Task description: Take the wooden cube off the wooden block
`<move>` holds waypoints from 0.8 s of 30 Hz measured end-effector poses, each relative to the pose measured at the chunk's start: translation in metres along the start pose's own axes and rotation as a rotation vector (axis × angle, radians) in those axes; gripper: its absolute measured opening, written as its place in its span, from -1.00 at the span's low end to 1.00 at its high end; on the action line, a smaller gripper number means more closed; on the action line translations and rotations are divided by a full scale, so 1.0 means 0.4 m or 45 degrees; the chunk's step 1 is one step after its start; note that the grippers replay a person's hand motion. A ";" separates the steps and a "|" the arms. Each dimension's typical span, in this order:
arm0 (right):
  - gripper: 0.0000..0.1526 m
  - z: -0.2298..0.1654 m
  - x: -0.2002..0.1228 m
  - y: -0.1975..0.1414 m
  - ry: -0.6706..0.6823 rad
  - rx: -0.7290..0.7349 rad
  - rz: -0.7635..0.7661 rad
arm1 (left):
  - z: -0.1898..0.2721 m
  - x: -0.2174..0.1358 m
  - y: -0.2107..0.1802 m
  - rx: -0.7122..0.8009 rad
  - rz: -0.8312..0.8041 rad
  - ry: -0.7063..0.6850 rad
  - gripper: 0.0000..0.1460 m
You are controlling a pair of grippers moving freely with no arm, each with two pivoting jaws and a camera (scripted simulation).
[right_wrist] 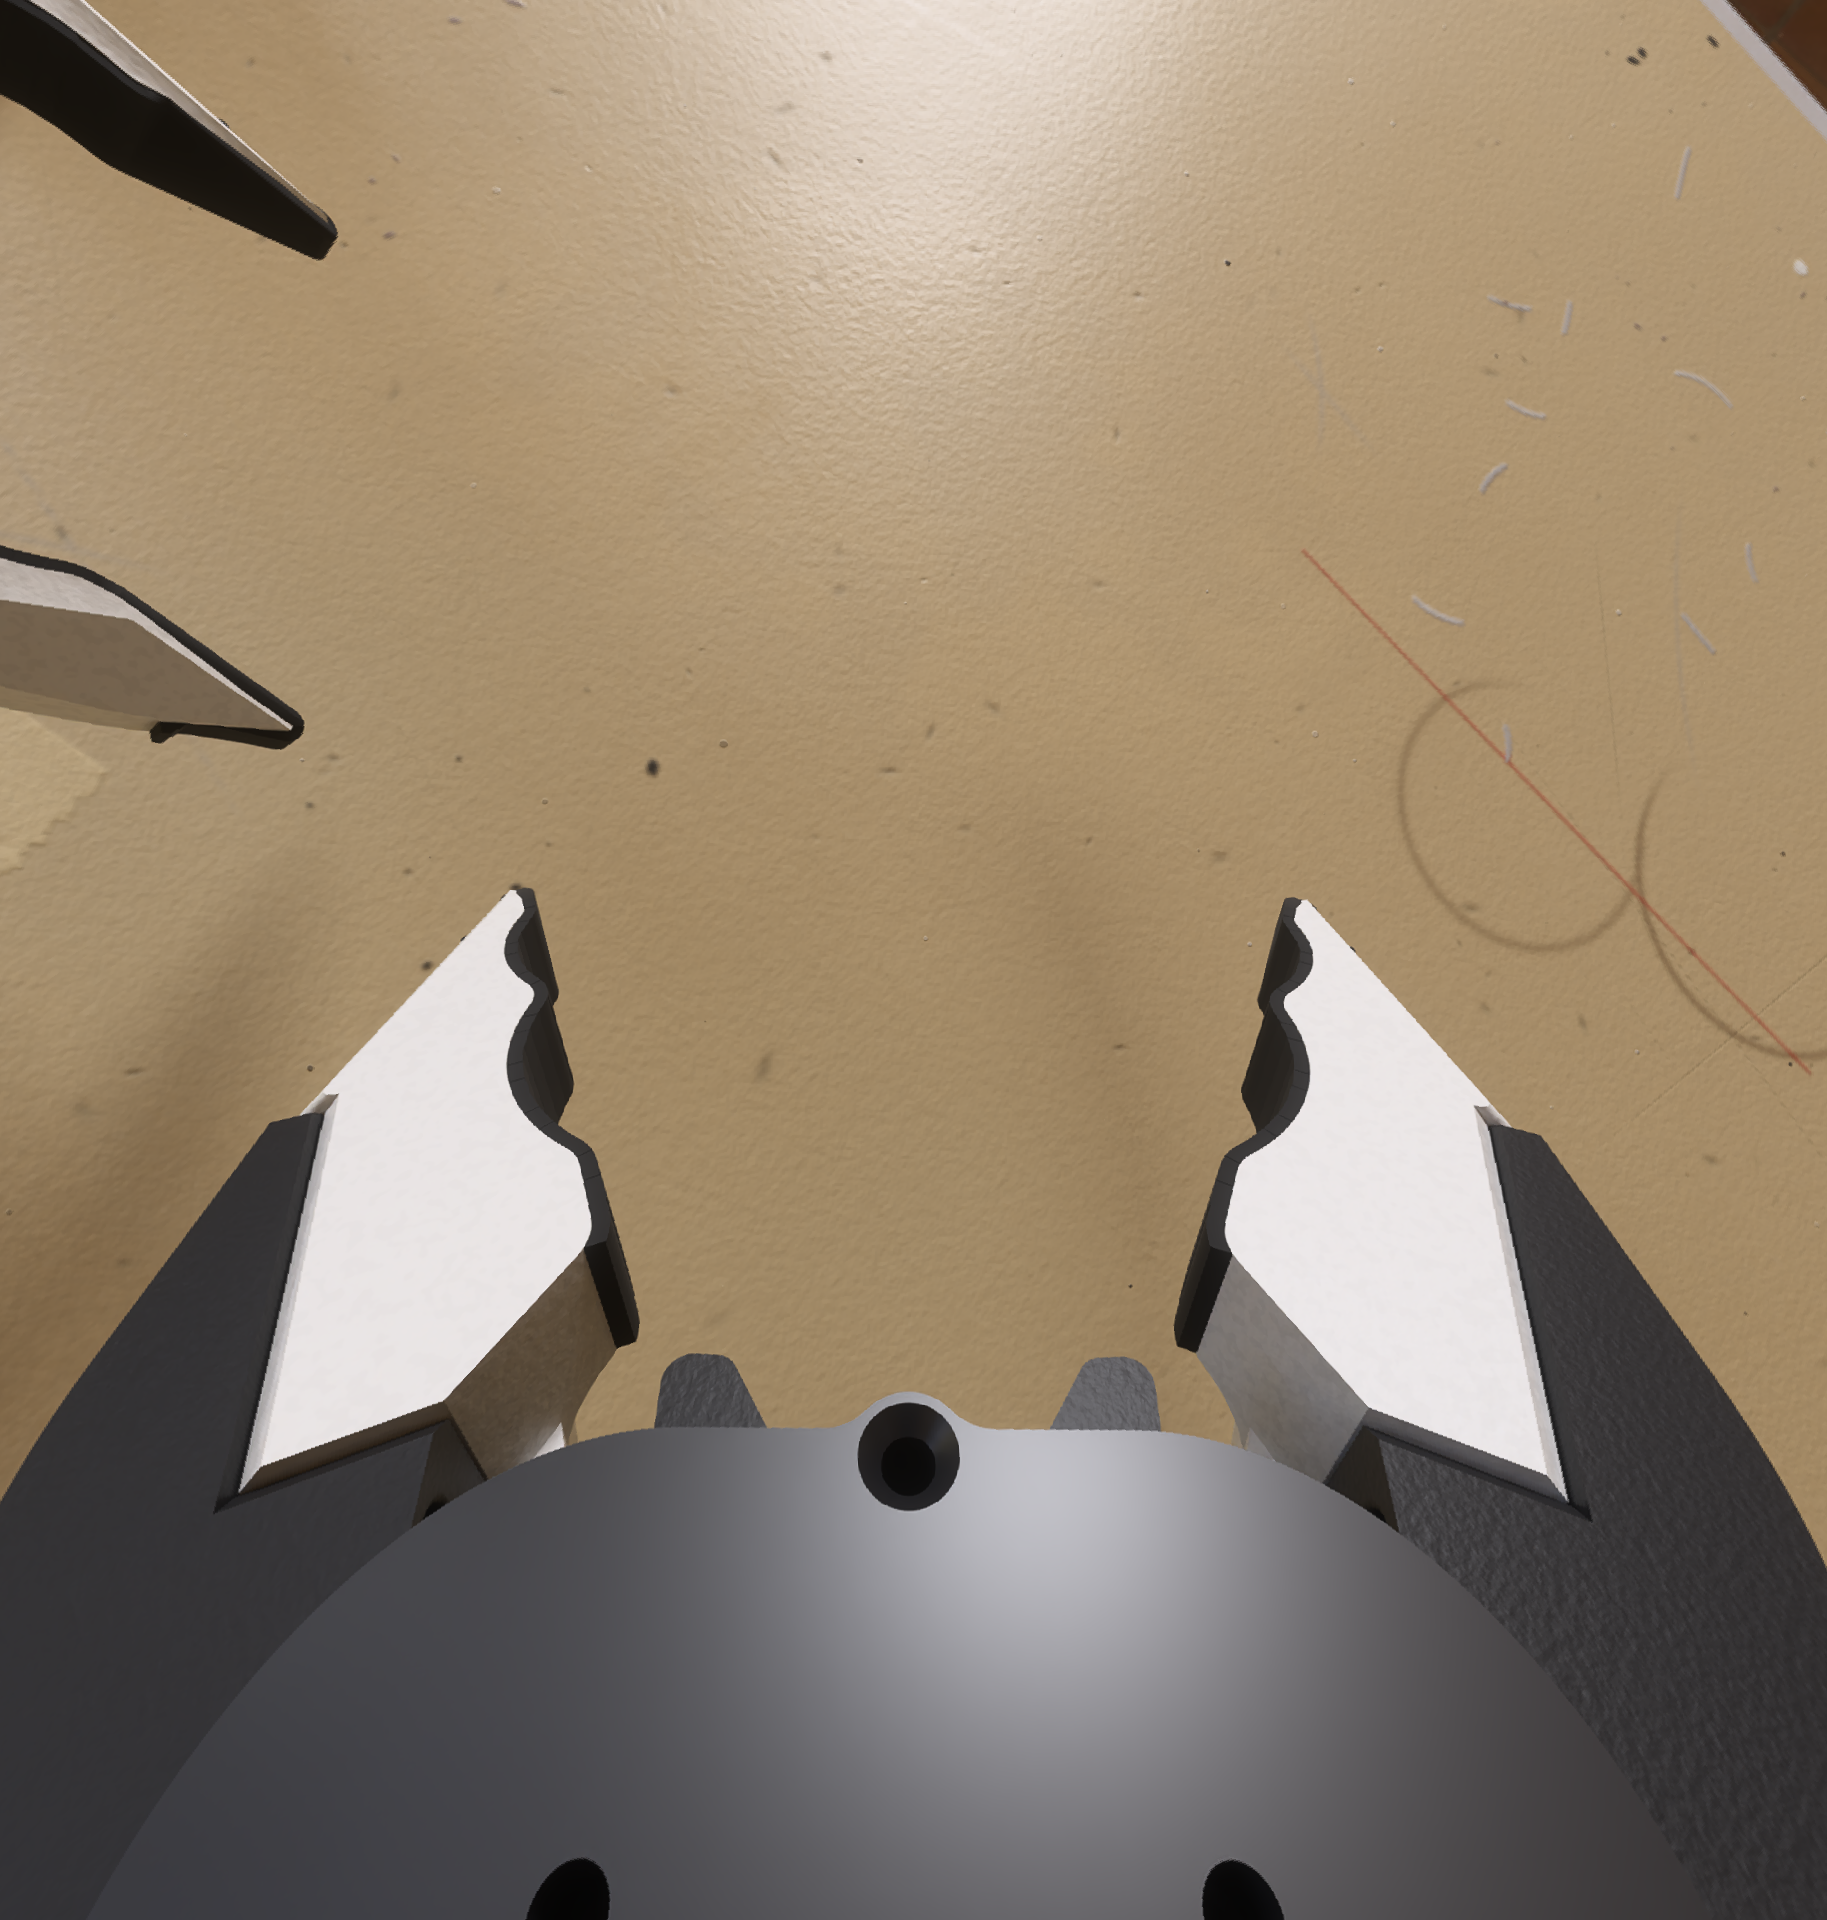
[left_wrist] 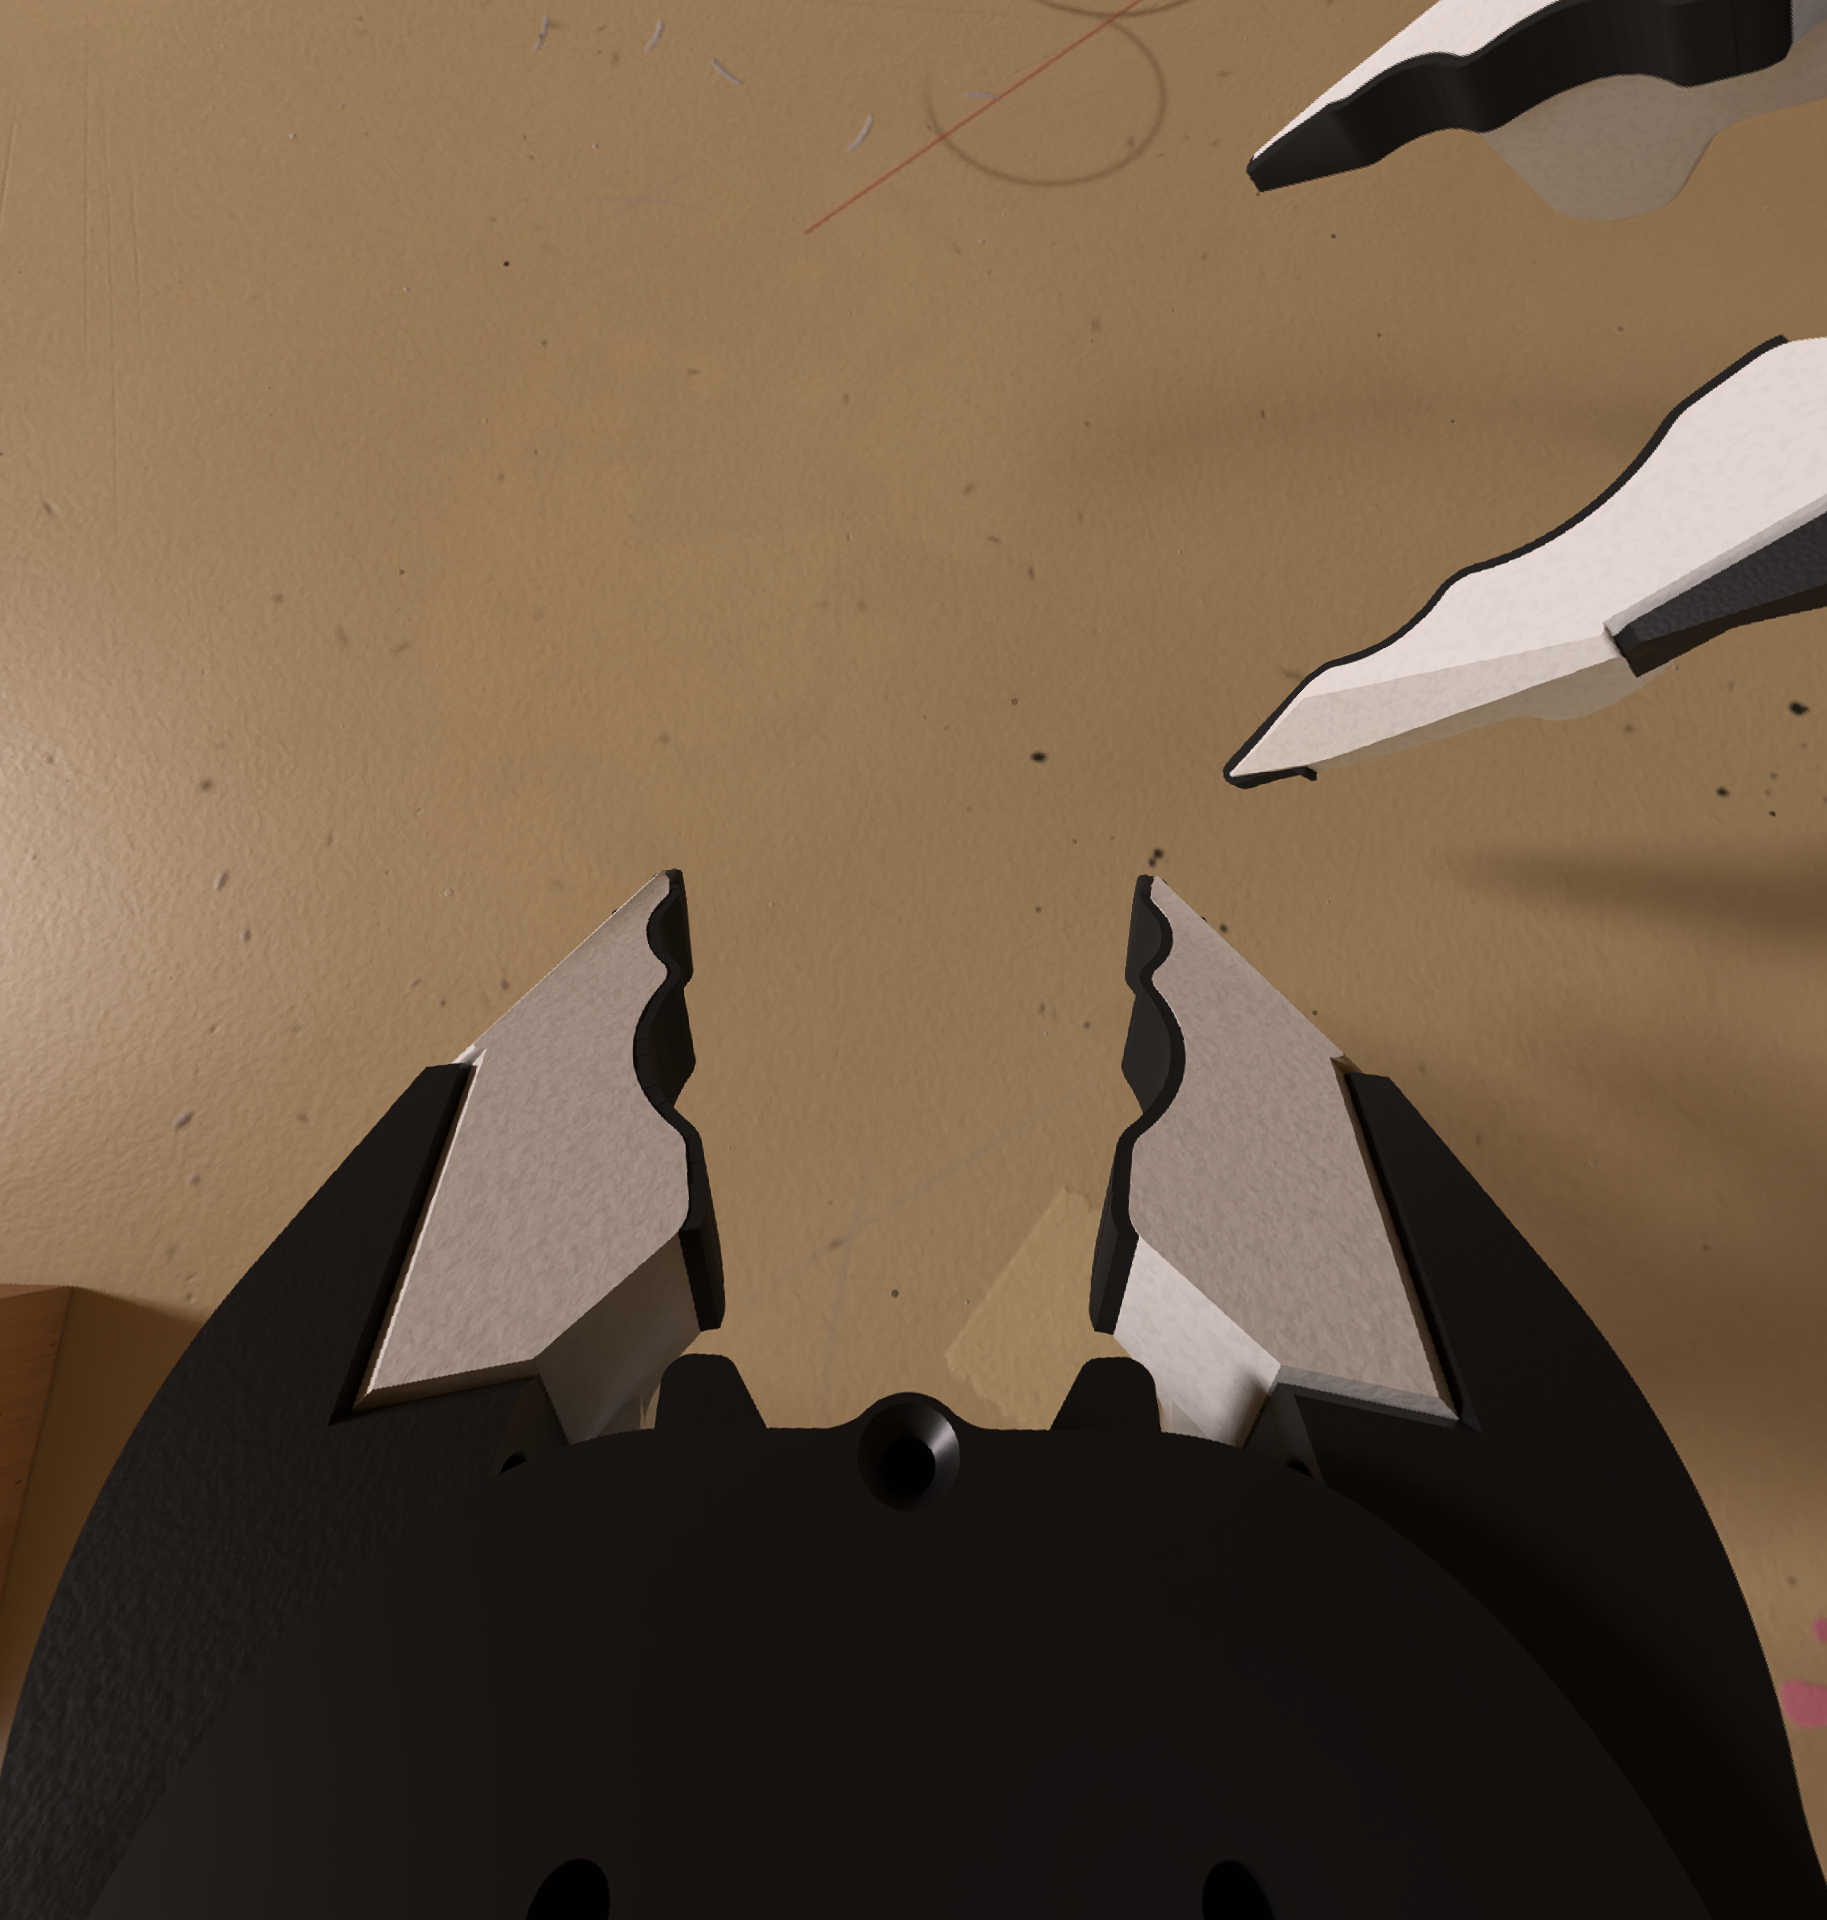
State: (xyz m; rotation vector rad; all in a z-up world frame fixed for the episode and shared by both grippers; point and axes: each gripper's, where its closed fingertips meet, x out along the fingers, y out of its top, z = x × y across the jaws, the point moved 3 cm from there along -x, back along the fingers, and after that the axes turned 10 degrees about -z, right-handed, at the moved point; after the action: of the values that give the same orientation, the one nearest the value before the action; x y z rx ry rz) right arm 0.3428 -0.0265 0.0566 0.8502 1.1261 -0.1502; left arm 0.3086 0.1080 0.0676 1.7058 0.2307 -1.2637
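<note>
My left gripper (left_wrist: 909, 878) is open and empty above the tan tabletop (left_wrist: 680, 520). A piece of brown wood (left_wrist: 0, 1475) shows at the lower left edge of the left wrist view, behind and left of the left fingers; I cannot tell whether it is the cube or the block. My right gripper (right_wrist: 904, 899) is open and empty over bare table (right_wrist: 888, 468). The right gripper also shows at the upper right of the left wrist view (left_wrist: 1241, 478), open. The left gripper shows at the left edge of the right wrist view (right_wrist: 311, 488), open.
The tabletop carries ring stains (right_wrist: 1511, 821), a thin red line (right_wrist: 1511, 769), dark specks and small pink spots (left_wrist: 1808, 1704). The table's edge (right_wrist: 1792, 83) runs across the upper right corner of the right wrist view.
</note>
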 end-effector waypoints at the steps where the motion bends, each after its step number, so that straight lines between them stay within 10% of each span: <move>1: 0.76 0.000 0.001 -0.001 0.003 0.002 -0.001 | 0.000 0.000 0.000 0.001 -0.001 0.000 0.16; 24: 0.75 0.004 0.005 -0.004 0.018 -0.006 -0.010 | 0.006 0.000 0.005 0.030 -0.002 0.014 0.17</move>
State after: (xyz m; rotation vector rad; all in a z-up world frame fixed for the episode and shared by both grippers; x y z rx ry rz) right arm 0.3439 -0.0282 0.0544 0.8439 1.1423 -0.1480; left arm 0.3081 0.1051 0.0687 1.7335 0.2242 -1.2628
